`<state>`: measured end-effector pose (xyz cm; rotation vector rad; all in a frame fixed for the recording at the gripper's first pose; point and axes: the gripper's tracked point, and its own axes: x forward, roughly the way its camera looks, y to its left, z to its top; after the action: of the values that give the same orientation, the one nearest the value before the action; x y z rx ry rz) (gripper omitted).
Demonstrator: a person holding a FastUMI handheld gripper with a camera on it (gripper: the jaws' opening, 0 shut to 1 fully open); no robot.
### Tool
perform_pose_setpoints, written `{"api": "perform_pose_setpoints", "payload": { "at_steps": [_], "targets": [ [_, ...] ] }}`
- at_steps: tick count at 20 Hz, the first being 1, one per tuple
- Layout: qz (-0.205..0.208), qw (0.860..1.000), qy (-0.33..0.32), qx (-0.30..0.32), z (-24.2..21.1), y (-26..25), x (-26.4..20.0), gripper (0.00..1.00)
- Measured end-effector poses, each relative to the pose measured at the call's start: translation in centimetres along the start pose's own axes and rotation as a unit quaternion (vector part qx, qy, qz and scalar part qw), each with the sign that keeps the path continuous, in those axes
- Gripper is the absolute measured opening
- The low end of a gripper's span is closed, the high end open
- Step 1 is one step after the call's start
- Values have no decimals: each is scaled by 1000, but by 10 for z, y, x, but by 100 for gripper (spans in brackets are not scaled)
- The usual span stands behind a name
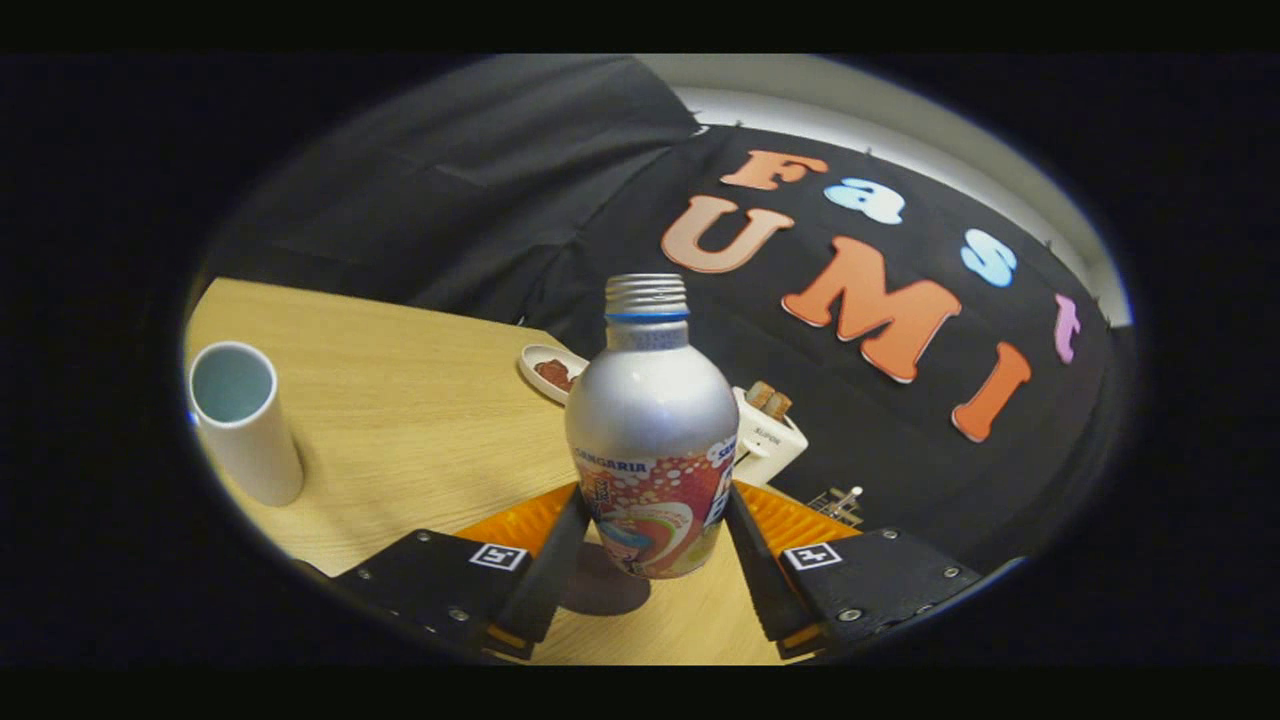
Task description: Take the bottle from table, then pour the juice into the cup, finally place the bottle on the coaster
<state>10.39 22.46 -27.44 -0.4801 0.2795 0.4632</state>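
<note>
Two fingers clamped on the bottle

Closed on the silver bottle (651, 430), gripper (652, 535) pressing its printed lower half from both sides. Lifted clear of the wooden table (420, 420), shadow underneath, uncapped. White cup (245, 420) well off to one side on the table. Small dish (553, 372) and white holder (770, 435) beyond the bottle.

A silver bottle (652, 430) is sitting lifted above a wooden table (420, 420), the gripper (655, 535) pressing its fingers against both sides. A white cup (245, 420) is standing well apart.
</note>
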Motion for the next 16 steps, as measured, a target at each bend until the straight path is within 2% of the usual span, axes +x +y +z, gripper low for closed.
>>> {"api": "perform_pose_setpoints", "payload": {
  "at_steps": [3,7,12,16],
  "targets": [
    [18,996,20,81,-14,-3,1,78],
    [48,985,43,158,-33,4,6,78],
    [66,977,62,193,-47,14,8,78],
    [62,971,58,224,-50,11,7,79]
  ]
}}
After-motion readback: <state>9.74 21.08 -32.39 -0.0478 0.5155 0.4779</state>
